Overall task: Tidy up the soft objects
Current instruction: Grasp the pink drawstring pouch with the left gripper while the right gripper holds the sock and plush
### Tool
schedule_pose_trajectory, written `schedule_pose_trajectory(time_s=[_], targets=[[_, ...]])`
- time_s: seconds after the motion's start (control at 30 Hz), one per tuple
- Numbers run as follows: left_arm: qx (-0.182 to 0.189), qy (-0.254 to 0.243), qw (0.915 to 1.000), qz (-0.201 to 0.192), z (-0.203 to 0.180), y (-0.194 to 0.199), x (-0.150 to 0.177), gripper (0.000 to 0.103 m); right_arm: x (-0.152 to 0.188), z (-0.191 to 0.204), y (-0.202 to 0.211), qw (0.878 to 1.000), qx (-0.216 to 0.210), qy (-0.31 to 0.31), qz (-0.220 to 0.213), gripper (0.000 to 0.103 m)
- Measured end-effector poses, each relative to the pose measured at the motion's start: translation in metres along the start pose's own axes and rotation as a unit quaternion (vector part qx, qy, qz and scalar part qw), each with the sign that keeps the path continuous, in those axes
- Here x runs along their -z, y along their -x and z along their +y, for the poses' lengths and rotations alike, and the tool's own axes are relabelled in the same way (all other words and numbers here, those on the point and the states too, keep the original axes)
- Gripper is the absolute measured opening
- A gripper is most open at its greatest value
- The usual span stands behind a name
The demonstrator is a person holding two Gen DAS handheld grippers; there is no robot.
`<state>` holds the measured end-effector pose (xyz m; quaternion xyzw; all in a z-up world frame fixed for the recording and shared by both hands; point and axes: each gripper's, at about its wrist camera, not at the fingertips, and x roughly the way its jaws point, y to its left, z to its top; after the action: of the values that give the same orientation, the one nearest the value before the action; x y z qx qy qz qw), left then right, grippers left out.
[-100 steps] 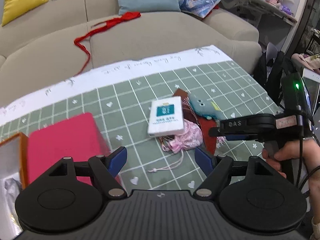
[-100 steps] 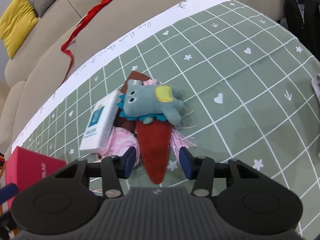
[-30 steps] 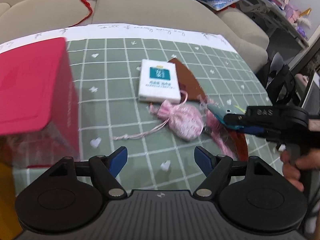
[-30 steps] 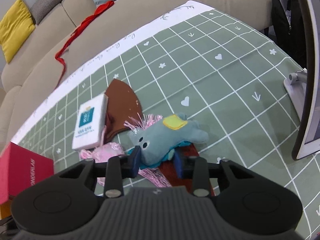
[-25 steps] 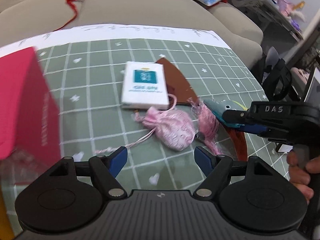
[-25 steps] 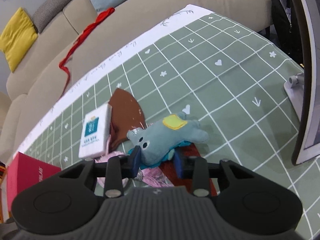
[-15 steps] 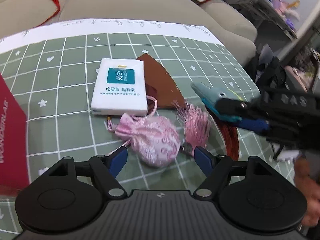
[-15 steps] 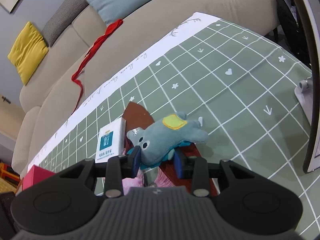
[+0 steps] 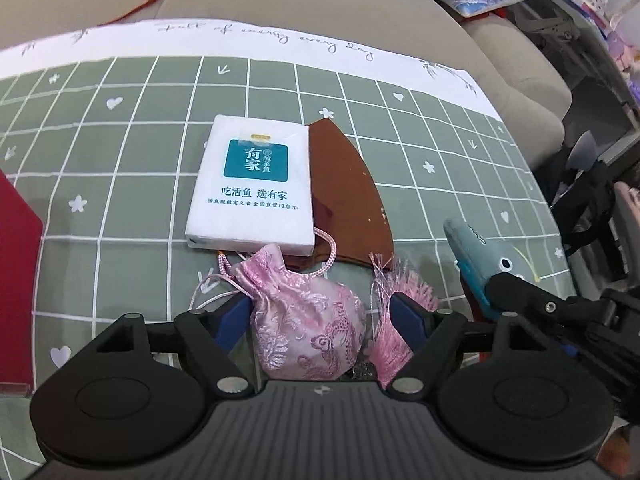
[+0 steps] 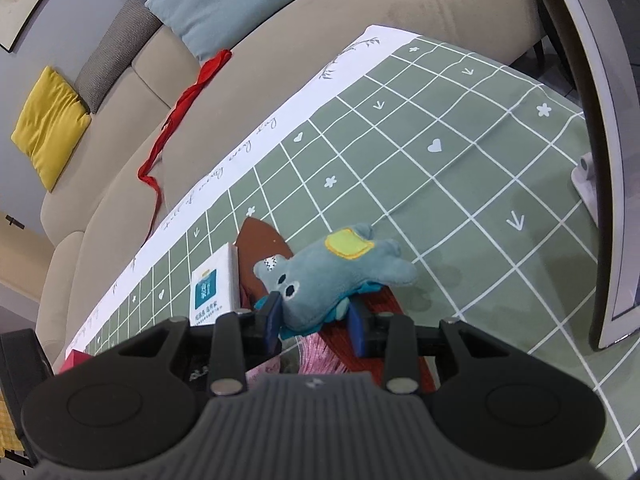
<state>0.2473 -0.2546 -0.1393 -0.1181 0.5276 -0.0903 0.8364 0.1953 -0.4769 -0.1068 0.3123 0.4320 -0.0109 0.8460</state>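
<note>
My right gripper [image 10: 316,320] is shut on a blue-grey plush toy [image 10: 336,272] with a yellow patch and holds it above the green checked tablecloth [image 10: 460,184]. The toy also shows at the right of the left wrist view [image 9: 476,252]. My left gripper [image 9: 320,312] is open, its fingers on either side of a pink brocade drawstring pouch [image 9: 308,320] lying on the cloth. A pink tassel [image 9: 396,320] lies beside the pouch. A white tissue pack [image 9: 252,184] rests on a brown cloth mask [image 9: 348,192] just beyond.
A red box [image 9: 16,280] stands at the left edge of the table. A beige sofa [image 10: 280,52] with a red ribbon [image 10: 184,100] and cushions runs behind the table. A screen on a stand [image 10: 600,160] is at the right. A dark red cloth [image 10: 388,312] lies under the toy.
My left gripper has moved forward and down until its open fingers straddle the pink pouch. My right gripper has lifted the plush toy higher off the table.
</note>
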Motion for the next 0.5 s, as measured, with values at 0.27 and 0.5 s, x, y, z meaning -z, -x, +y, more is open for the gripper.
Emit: schedule_pose_trajectory(time_s=[0.27, 0.5], targets=[[-0.038, -0.043, 0.9983, -0.016, -0.008, 0.001, 0.007, 0.062, 0.001, 0.003, -0.002, 1.000, 0.001, 0.016, 0.012, 0.034], [-0.010, -0.034, 0.9990, -0.027, 0.005, 0.006, 0.009, 0.059, 0.001, 0.003, -0.002, 1.000, 0.006, 0.022, 0.014, 0.034]])
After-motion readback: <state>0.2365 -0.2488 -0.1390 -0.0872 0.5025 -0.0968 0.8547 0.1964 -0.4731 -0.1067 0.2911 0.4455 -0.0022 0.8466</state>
